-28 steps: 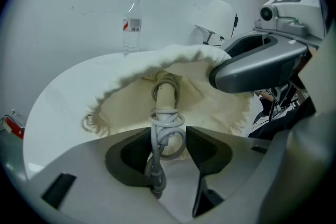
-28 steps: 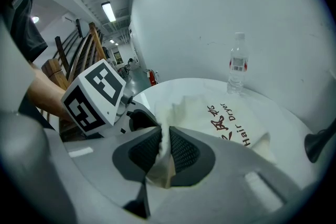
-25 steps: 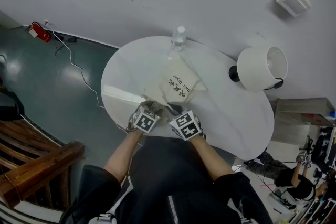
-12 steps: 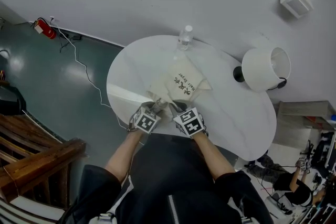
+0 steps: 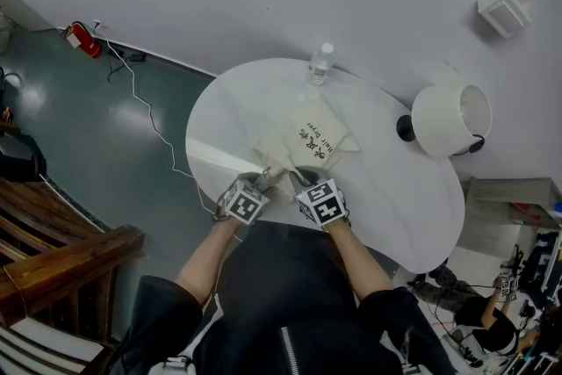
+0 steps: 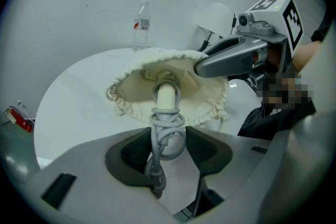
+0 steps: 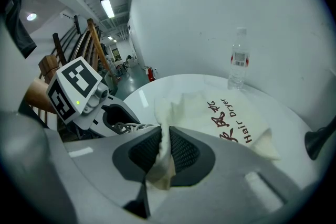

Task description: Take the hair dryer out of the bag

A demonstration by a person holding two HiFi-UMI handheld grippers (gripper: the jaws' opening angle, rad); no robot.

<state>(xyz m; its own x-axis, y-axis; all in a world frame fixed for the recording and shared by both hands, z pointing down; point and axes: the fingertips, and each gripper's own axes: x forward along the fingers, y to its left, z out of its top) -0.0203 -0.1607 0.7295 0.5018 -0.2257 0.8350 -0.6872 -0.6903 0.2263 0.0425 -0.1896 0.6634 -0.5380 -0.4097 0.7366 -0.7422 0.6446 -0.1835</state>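
A cream drawstring bag [image 5: 309, 139] printed "Hair Dryer" lies on the round white table [image 5: 233, 105]. In the left gripper view its gathered mouth [image 6: 134, 86] faces me, and the hair dryer's white handle [image 6: 167, 96] sticks out of it. The coiled grey cord [image 6: 167, 131] hangs from the handle between the pads of my left gripper [image 6: 168, 140], which is shut on it. My right gripper [image 7: 164, 147] is shut on a fold of the bag's rim cloth [image 7: 167, 113] just right of the left one. The dryer's body is hidden inside the bag.
A clear water bottle [image 5: 321, 64] stands at the table's far edge behind the bag. A white lamp [image 5: 450, 120] sits at the right end. A cable and a red fire extinguisher [image 5: 86, 39] are on the floor at left, with a wooden chair [image 5: 61, 250] near my left arm.
My left gripper has drawn back a little from the bag towards me with the cord in it. The right gripper keeps its hold on the rim and stays with the bag.
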